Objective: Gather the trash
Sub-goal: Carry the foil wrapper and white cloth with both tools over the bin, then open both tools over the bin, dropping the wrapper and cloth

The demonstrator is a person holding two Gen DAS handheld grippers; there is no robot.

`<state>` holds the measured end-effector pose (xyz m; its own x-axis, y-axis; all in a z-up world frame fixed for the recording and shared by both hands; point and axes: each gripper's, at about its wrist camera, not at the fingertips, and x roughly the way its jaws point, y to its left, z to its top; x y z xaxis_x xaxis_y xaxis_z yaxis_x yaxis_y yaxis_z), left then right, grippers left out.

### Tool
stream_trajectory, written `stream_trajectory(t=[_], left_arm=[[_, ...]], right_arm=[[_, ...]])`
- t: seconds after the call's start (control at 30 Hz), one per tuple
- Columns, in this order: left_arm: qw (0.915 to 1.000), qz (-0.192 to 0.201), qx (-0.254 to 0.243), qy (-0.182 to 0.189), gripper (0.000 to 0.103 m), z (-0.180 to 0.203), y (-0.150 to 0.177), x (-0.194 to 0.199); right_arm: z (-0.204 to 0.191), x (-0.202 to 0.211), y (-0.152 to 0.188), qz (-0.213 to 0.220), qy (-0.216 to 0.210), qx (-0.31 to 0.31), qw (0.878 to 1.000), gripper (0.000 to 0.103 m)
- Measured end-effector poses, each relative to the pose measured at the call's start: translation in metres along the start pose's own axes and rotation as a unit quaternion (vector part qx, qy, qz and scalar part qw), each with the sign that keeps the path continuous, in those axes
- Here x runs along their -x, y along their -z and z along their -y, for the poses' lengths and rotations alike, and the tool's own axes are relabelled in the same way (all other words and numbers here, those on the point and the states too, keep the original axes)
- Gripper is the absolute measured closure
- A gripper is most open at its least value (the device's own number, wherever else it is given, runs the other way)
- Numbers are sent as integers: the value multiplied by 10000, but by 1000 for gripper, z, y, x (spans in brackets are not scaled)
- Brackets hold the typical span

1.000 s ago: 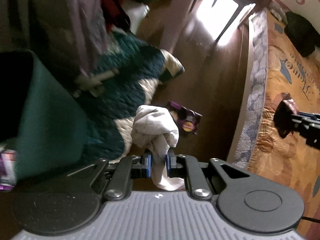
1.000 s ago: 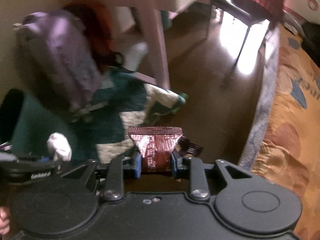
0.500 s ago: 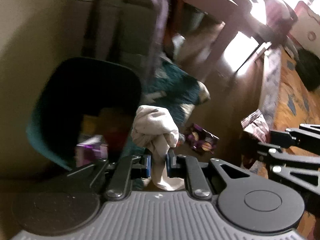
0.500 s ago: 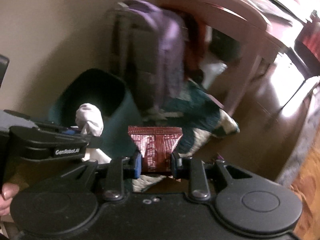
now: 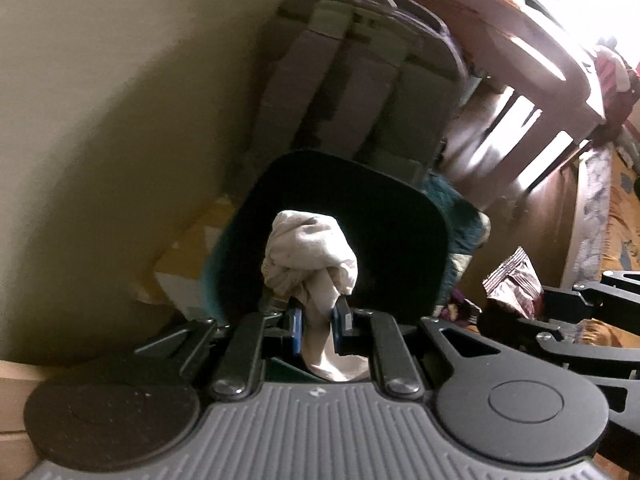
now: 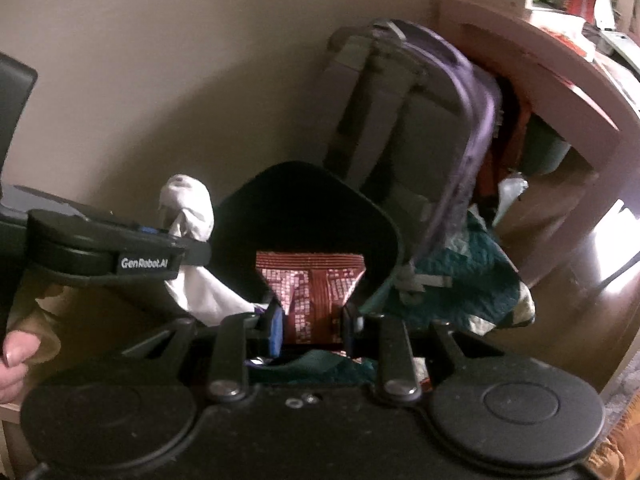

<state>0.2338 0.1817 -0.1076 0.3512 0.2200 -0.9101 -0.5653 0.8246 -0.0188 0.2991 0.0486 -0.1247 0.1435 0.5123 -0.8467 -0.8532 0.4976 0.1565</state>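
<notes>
My left gripper [image 5: 319,322] is shut on a crumpled white tissue wad [image 5: 308,256] and holds it over the dark mouth of a teal trash bin [image 5: 436,216]. My right gripper [image 6: 313,328] is shut on a reddish-brown foil snack wrapper [image 6: 316,284], held over the same bin [image 6: 384,220] at its front rim. The right gripper with its wrapper [image 5: 512,280] shows at the right of the left wrist view. The left gripper with its tissue [image 6: 188,208] shows at the left of the right wrist view. A purple snack bag [image 5: 456,308] lies on the floor beside the bin.
A grey and purple backpack [image 6: 420,120] leans on the wall behind the bin. A teal and cream quilt [image 6: 480,280] lies to the bin's right. A pink desk [image 6: 560,80] stands further right. A yellow cardboard box [image 5: 192,256] sits left of the bin. An orange rug [image 5: 616,220] covers the floor far right.
Both grippers have swung up from the floor and toward the wall, so the tissue and the wrapper now sit over the bin's opening. Both stay shut on their loads.
</notes>
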Motion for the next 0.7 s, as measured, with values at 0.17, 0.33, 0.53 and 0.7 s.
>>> stream_trajectory(t=[0.17, 0.33, 0.53, 0.7], left_arm=[[9999, -19, -131, -60, 90, -18, -4, -12], [9996, -131, -224, -118, 90, -32, -7, -32], [9984, -325, -430, -188, 89, -34, -5, -58], [9969, -383, -655, -209, 89, -28, -2, -73]], right_arm=[[-19, -24, -9, -98, 81, 101, 9999, 76], [-30, -50, -11, -247, 204, 167, 9993, 76], [-33, -76, -6, -500, 409, 319, 9974, 76], [-33, -86, -1, -611, 385, 334, 9968, 76]])
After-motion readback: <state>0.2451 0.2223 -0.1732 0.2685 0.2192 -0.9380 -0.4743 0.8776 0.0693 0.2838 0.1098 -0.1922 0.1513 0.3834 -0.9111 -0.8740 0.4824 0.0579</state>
